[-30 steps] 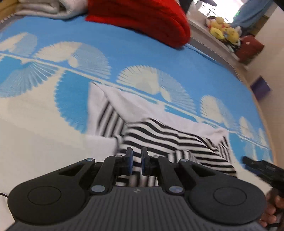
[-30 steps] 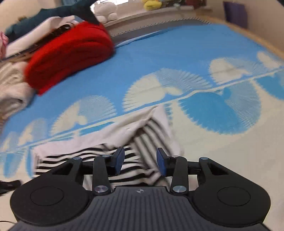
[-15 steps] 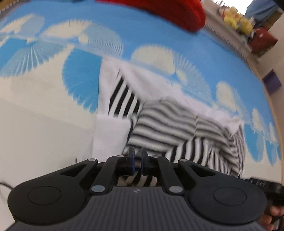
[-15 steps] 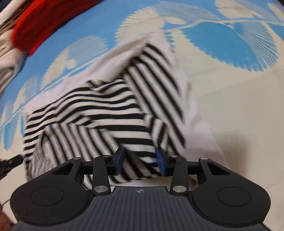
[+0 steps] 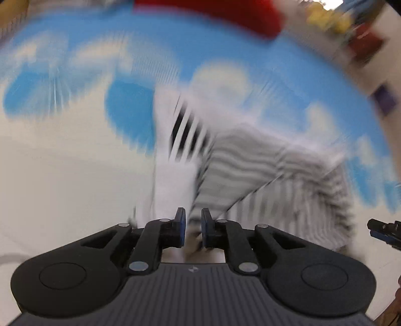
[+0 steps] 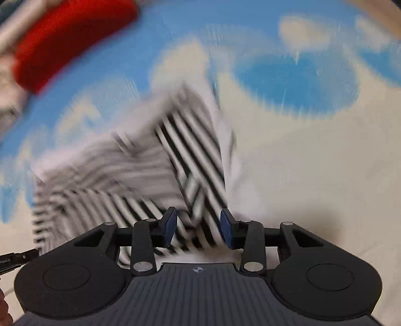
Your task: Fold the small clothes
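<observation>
Striped soft garment [image 6: 140,175] rumpled, left tongs [image 5: 193,227] pinching it, right tongs [image 6: 198,232] parted.

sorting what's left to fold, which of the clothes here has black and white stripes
The striped garment spread on the blue-and-cream sheet, right in front of both grippers. The only other clothing clearly visible is the plain red bundle farther back.

Striped garment [image 6: 140,180]: one
Red folded cloth [image 6: 67,42]: one
Grippers: two, left gripper [image 5: 193,227] and right gripper [image 6: 198,227]
Bed cover [image 6: 313,163], blue and cream: one
Yellow soft toys [image 5: 323,17]: blurred, count unclear
</observation>
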{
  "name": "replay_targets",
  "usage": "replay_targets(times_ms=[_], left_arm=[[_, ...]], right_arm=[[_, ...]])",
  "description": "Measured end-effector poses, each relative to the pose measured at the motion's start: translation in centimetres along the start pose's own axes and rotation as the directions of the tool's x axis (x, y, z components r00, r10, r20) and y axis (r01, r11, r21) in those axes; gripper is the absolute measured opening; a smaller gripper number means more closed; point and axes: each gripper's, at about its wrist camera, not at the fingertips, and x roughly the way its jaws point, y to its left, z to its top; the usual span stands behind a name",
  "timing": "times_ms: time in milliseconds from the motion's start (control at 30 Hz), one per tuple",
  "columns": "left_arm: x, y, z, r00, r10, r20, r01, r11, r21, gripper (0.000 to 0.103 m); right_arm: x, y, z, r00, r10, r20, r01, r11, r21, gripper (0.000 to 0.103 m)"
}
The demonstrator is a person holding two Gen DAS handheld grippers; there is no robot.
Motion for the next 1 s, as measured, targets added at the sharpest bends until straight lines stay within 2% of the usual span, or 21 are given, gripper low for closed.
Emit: replay_targets(times_ms=[67,167,233,300,400,500,567,633,733,833,933,1000], left_arm=[[-4.2,-0.1,-0.1,0.998,-0.036,0.059,0.035,0.999,0.025,0.016],[-9.6,-0.1,-1.6,0.990,-0.072,0.119,0.064,0.995,0.076,0.016],[-12.9,-0.2,-3.8,0.983,-0.098,0.154,0.081,0.991,0.110,0.019],[-15.4,0.0,-6.4,0.975,-0.121,0.184,0.101,0.988,0.117,0.036],[-17.0,0.2,-11.2,0.968,-0.137,0.211,0.116,0.987,0.111,0.036],[-16.8,0.7,-16.3,0.969,-0.145,0.200,0.127,0.987,0.100,0.036],[-15.7,0.9,-19.2,0.984,-0.092,0.154,0.074,0.990,0.117,0.036],[-15.2,0.7,-20.8,0.986,-0.045,0.158,0.023,0.990,0.140,0.035],[-15.6,0.6,-22.3,0.987,-0.033,0.155,0.009,0.988,0.152,0.035],[-15.9,0.6,-22.8,0.985,-0.030,0.168,0.002,0.986,0.166,0.039],[-14.8,0.6,-23.1,0.983,-0.007,0.181,-0.023,0.986,0.164,0.050],[-13.7,1.2,-23.4,0.981,-0.014,0.191,-0.012,0.991,0.134,0.059]], right_arm=[[-4.8,-0.3,0.0,0.996,0.015,0.090,-0.015,1.000,-0.009,0.042],[-10.8,-0.9,-1.3,0.982,0.075,0.173,-0.072,0.997,-0.027,0.042],[-15.0,-1.7,-3.5,0.967,0.105,0.234,-0.094,0.994,-0.057,0.048],[-18.1,-2.9,-6.0,0.954,0.126,0.271,-0.112,0.991,-0.066,0.052],[-20.0,-5.5,-10.0,0.949,0.130,0.288,-0.128,0.991,-0.027,0.053],[-19.9,-7.4,-14.0,0.954,0.125,0.273,-0.134,0.991,0.015,0.053],[-19.4,-8.3,-17.0,0.958,0.111,0.264,-0.121,0.992,0.021,0.053],[-18.3,-9.1,-19.4,0.972,0.084,0.221,-0.090,0.996,0.019,0.053],[-16.8,-9.4,-21.0,0.979,0.056,0.194,-0.055,0.998,-0.012,0.053],[-15.1,-10.1,-21.6,0.988,0.033,0.153,-0.036,0.999,0.021,0.053],[-14.1,-10.4,-21.7,0.993,0.050,0.110,-0.057,0.997,0.054,0.053],[-13.2,-10.2,-21.7,0.996,0.027,0.090,-0.031,0.999,0.044,0.057]])
